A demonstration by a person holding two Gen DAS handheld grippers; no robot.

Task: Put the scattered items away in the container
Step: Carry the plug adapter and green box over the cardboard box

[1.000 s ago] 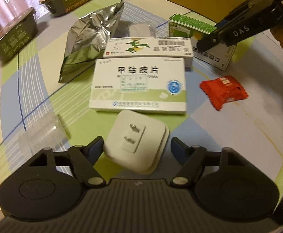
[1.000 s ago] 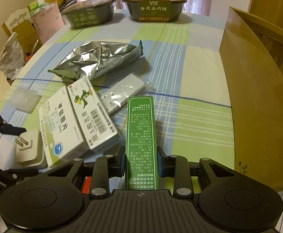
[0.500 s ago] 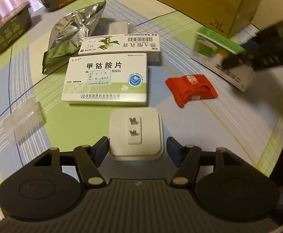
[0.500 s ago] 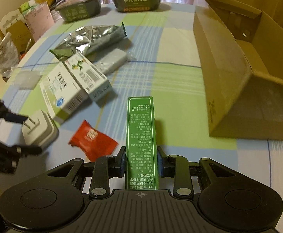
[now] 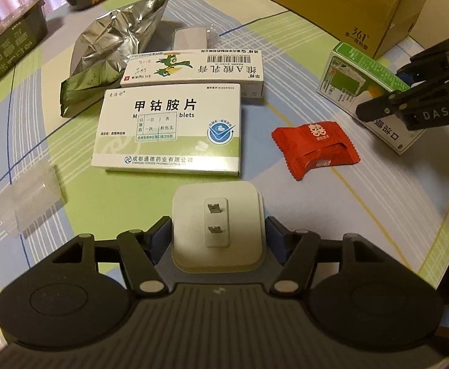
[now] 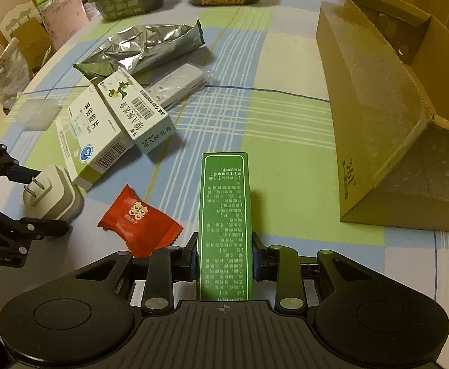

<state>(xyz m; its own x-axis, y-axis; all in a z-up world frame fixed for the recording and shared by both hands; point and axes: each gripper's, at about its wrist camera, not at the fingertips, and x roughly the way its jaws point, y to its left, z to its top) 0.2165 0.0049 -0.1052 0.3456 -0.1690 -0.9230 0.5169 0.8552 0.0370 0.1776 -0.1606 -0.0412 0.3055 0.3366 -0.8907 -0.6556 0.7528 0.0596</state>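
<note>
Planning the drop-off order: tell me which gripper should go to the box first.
Right, probably. The right gripper is shut on the green carton, and the cardboard box lies open just ahead to its right. The left gripper grips the white plug adapter, farther away.

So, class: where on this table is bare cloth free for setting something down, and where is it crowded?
Free: the cloth between the cardboard box and the medicine boxes, ahead of the held green box. Crowded: the left side, around foil bag, red packet and charger.
</note>
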